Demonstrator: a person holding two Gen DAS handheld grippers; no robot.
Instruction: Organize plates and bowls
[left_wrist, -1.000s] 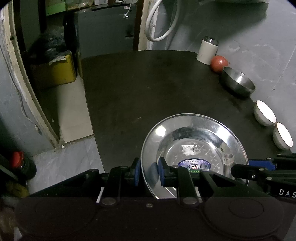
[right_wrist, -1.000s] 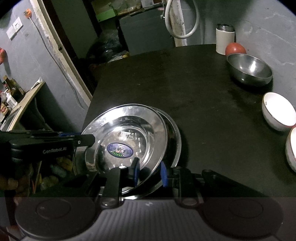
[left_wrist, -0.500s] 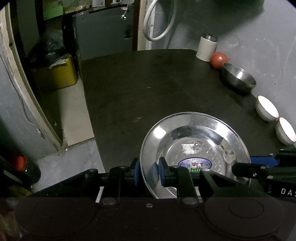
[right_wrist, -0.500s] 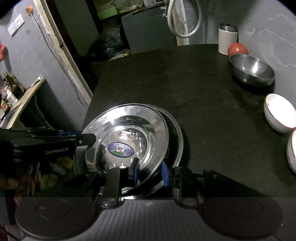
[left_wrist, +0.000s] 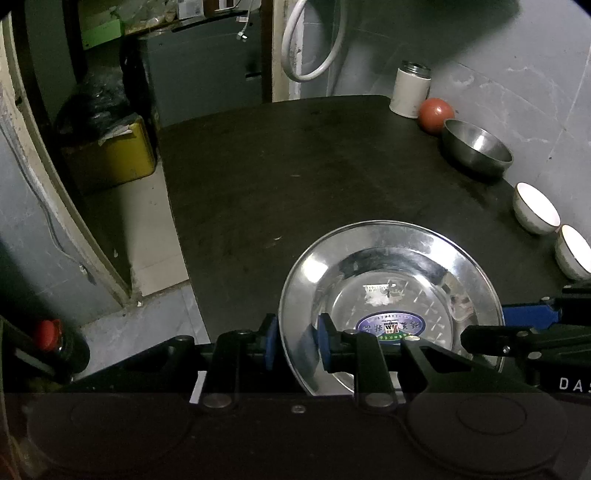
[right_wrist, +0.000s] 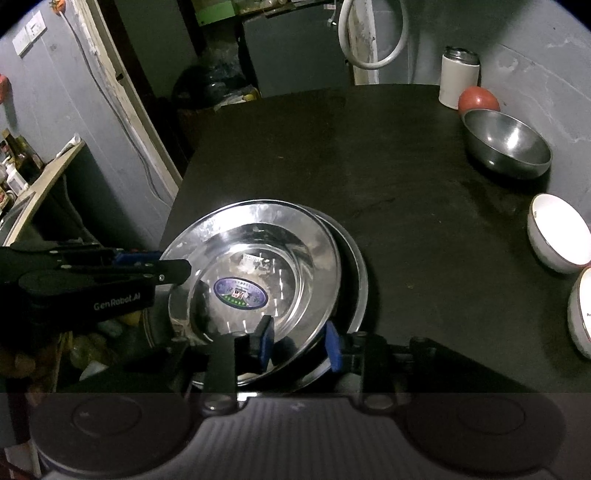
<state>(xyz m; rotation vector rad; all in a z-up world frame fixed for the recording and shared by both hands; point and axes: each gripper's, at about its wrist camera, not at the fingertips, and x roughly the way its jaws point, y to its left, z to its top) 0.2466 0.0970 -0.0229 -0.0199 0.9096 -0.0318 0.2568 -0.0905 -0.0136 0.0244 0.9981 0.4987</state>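
A steel plate (left_wrist: 388, 266) with a blue oval sticker lies on a second steel plate (right_wrist: 356, 266), shifted a little to its left, at the near left corner of the black table (left_wrist: 295, 166). My left gripper (left_wrist: 297, 341) is shut on the top plate's (right_wrist: 258, 236) left rim; in the right wrist view the left gripper (right_wrist: 173, 267) comes in from the left. My right gripper (right_wrist: 299, 343) straddles the near rim with its jaws opening; the right-hand pad stands off the metal. In the left wrist view the right gripper (left_wrist: 517, 325) reaches in from the right.
Along the right wall stand a white canister (left_wrist: 410, 90), a red ball (left_wrist: 436, 114), a steel bowl (right_wrist: 506, 140) and two white bowls (right_wrist: 557, 232) (right_wrist: 583, 306). The table's left edge drops to the floor beside a yellow bin (left_wrist: 110, 155).
The right gripper's pads have spread apart around the plates' near rim. The left gripper and the plates have stayed where they were.
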